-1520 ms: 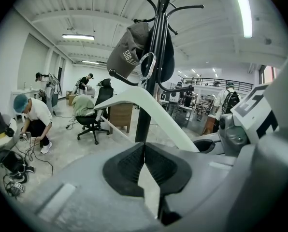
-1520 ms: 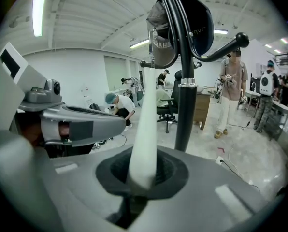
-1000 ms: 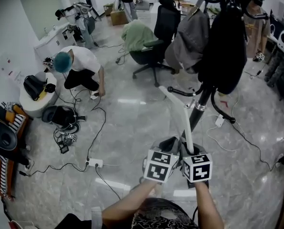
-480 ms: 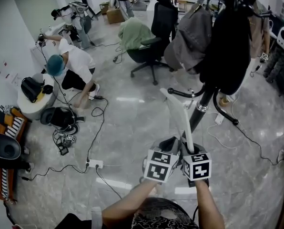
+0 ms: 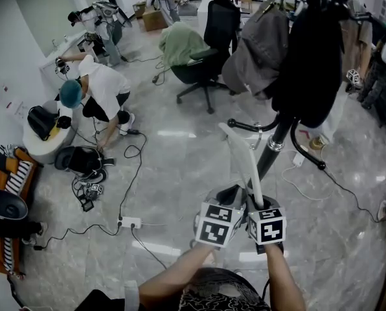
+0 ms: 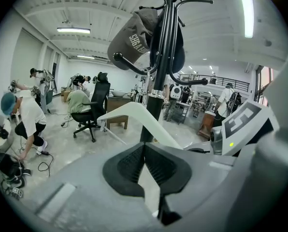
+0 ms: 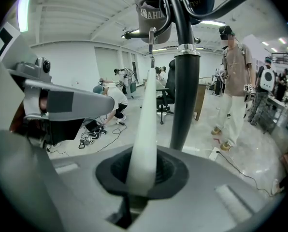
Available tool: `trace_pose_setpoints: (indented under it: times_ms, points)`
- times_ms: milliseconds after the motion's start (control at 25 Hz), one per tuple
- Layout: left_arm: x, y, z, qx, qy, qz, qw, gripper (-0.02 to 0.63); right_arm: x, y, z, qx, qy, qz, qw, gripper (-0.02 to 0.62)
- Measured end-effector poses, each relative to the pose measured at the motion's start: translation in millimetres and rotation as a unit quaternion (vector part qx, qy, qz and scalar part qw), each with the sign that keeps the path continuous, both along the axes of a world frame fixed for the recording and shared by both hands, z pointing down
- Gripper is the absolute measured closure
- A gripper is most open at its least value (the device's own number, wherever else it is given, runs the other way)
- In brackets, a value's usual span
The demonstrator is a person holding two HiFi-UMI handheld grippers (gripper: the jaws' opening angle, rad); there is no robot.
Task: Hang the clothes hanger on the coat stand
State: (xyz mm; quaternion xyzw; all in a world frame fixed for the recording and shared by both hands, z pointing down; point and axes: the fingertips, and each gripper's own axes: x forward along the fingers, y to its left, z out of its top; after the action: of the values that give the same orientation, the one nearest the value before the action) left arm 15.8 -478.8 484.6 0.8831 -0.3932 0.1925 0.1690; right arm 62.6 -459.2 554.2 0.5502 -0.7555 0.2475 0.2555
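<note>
A white clothes hanger (image 5: 245,157) stands up from both grippers at the bottom middle of the head view. My left gripper (image 5: 230,196) and right gripper (image 5: 258,206) sit side by side, each shut on the hanger. In the left gripper view the pads (image 6: 127,166) pinch a white strip, and the hanger's arm (image 6: 134,112) slants across behind them. In the right gripper view the hanger (image 7: 146,124) rises straight out of the jaws, its metal hook (image 7: 153,37) beside the black coat stand pole (image 7: 185,91). The coat stand (image 5: 274,148) is just to the right of the hanger.
A grey cap (image 5: 258,50) and a black bag (image 5: 309,63) hang on the stand's upper arms. One person crouches at the left (image 5: 99,86) among cables and a power strip (image 5: 128,222). An office chair (image 5: 203,70) stands behind. Another person stands at the right (image 7: 236,81).
Both grippers and the hanger keep their place. The crouching person at the left has shifted and reached toward the counter, and a standing person's legs have come into view right of the stand.
</note>
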Motion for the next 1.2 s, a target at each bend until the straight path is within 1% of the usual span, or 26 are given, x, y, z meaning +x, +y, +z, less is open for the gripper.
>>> trace_pose_setpoints:
  times_ms: [600,760,920,1040,1200]
  points:
    - [0,2,5,-0.003,-0.004,-0.006,1.0,0.6,0,-1,7,-0.003,-0.004,-0.005,1.0,0.563]
    - [0,5,3,-0.002,-0.004,-0.008,1.0,0.6,-3,3,4,-0.005,-0.015,-0.006,1.0,0.56]
    - [2,8,2,0.0,-0.004,-0.011,0.9999,0.6,-2,5,0,0.004,-0.022,-0.004,1.0,0.536]
    - [2,12,1,0.001,-0.004,-0.014,0.9999,0.6,-5,8,-2,0.009,-0.028,-0.01,1.0,0.523]
    - [0,19,-2,0.003,-0.004,-0.019,0.9998,0.6,-7,14,-8,0.016,-0.03,-0.016,0.999,0.491]
